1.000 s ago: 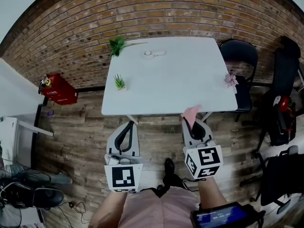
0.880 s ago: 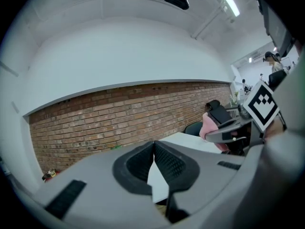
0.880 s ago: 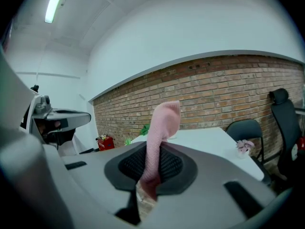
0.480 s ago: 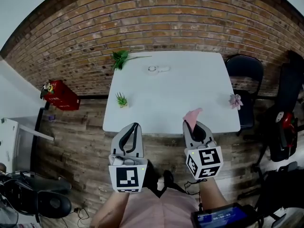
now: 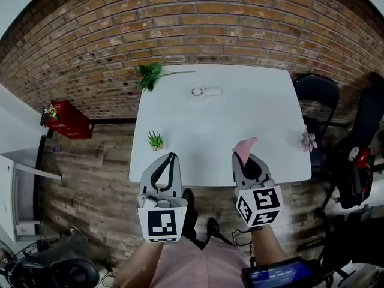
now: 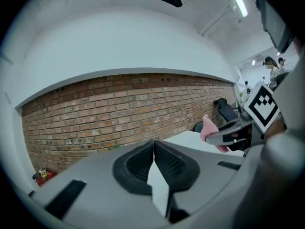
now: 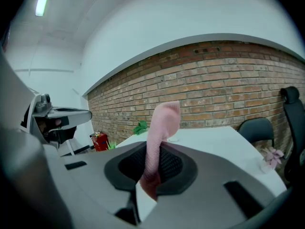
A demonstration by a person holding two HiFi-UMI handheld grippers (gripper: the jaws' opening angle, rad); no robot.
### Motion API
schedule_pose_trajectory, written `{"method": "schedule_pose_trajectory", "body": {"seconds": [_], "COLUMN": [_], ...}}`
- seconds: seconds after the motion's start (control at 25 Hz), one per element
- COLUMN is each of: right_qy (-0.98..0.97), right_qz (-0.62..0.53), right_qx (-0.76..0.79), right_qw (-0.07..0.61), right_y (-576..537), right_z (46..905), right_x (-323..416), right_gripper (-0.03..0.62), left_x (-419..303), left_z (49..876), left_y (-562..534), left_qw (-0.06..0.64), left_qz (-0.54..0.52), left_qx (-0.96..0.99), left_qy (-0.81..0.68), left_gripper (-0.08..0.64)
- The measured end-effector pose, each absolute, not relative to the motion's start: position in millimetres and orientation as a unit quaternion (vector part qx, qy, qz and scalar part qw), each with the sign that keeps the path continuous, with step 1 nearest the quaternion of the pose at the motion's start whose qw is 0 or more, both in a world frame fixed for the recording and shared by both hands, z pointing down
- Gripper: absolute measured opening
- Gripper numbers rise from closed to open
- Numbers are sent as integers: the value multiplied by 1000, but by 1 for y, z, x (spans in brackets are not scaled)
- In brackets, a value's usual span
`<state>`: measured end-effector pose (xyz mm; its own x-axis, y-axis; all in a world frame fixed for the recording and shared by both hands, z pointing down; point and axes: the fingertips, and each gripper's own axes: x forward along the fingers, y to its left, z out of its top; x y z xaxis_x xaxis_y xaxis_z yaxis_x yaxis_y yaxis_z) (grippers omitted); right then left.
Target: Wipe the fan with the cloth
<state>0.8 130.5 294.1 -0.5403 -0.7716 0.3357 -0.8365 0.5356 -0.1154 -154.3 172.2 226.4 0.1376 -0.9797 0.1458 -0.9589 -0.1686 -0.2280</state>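
A small white hand fan [image 5: 206,92] lies on the far part of the white table [image 5: 240,113], and its pale shape [image 7: 172,139] shows beyond the cloth in the right gripper view. My right gripper [image 5: 246,156] is shut on a pink cloth [image 5: 243,146] that sticks up from its jaws [image 7: 161,142], over the table's near edge. My left gripper [image 5: 167,159] is shut and empty [image 6: 154,149], also at the near edge. Both grippers are well short of the fan.
A green leafy sprig [image 5: 150,72] lies at the table's far left corner, a small potted plant [image 5: 155,140] near its left edge, a pink flower [image 5: 309,140] at its right edge. A black chair [image 5: 317,92] stands to the right, a red box [image 5: 66,119] on the floor left.
The person has stepped toward the table. Both grippers have moved from in front of the table to its near edge, the right one still holding the cloth.
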Motion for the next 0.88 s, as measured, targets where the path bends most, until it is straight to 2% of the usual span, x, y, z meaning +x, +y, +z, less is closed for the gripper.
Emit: {"method": "schedule_pose_trajectory", "body": {"seconds": [0.4,0.88], "right_qy": [-850,-832], "right_qz": [117,91], "right_qx": [500,536], "right_qw": [118,113], "right_y": [50,5], "right_z": [282,255], "right_x": [-45,-39], "right_gripper": [43,43], "left_x": [-198,-200], "left_z": [229,218], "left_y": [80,28], "left_qw": [43,43], "left_qz": [-131,-116], "left_qx": [-786,-808], "left_qy": [603,576], "left_gripper": [14,14]}}
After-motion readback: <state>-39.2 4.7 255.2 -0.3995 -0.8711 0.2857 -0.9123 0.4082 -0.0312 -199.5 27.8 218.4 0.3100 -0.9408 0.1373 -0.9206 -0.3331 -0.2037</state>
